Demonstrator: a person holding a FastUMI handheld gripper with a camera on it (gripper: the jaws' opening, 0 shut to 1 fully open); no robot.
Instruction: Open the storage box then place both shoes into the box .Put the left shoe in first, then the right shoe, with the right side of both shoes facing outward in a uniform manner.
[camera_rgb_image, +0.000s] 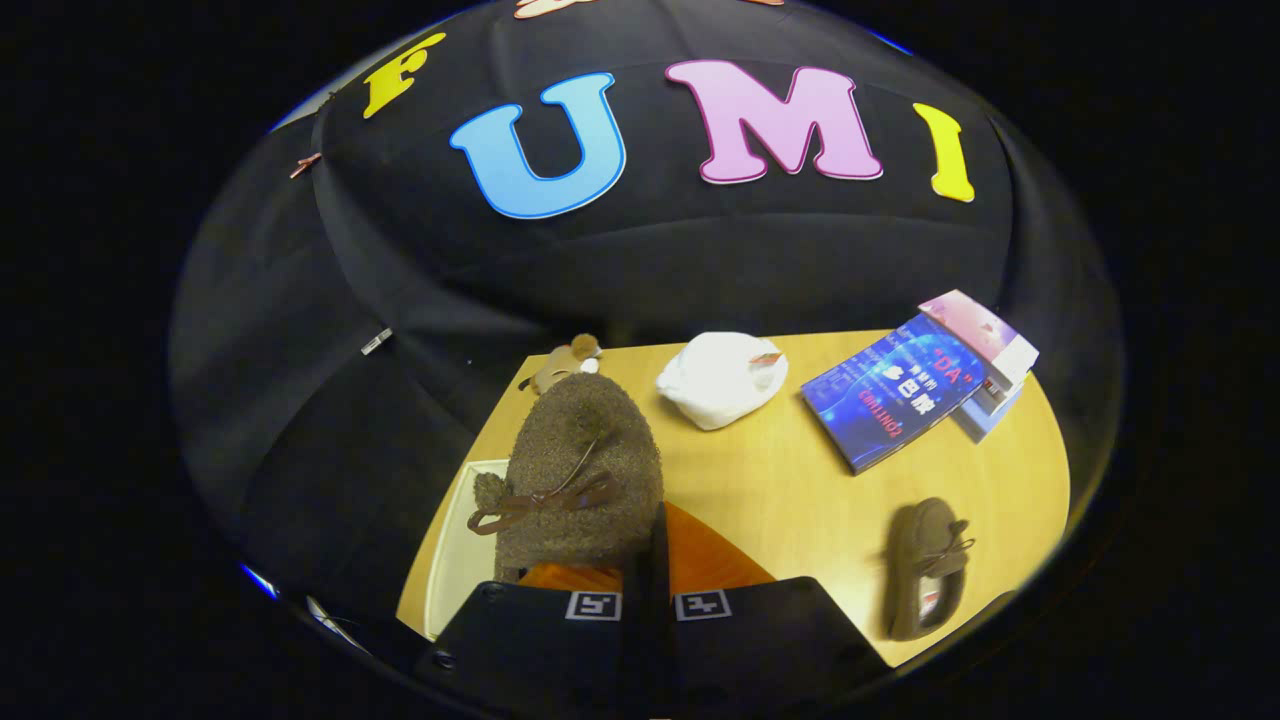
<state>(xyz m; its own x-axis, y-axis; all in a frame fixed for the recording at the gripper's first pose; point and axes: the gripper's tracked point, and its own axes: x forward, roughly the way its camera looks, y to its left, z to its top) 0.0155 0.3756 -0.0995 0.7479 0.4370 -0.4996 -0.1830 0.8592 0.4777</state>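
Observation:
My gripper (648, 592) is shut on the edge of a fuzzy brown shoe (580, 470) with a brown bow and an orange lining. The shoe's toe points away from the fingers, and it hangs above the table. Under its left side lies the white storage box (452, 560), of which I see only a pale rim and part of the inside. The second brown shoe (928, 568) lies on the wooden table (800, 500) to the right of the fingers, with its toe pointing toward me.
Beyond the held shoe sits a small plush toy (562, 362). A white cloth bundle (722, 378) lies further right. A blue book (895, 395) rests against a pink and white box (985, 350) at the far right.

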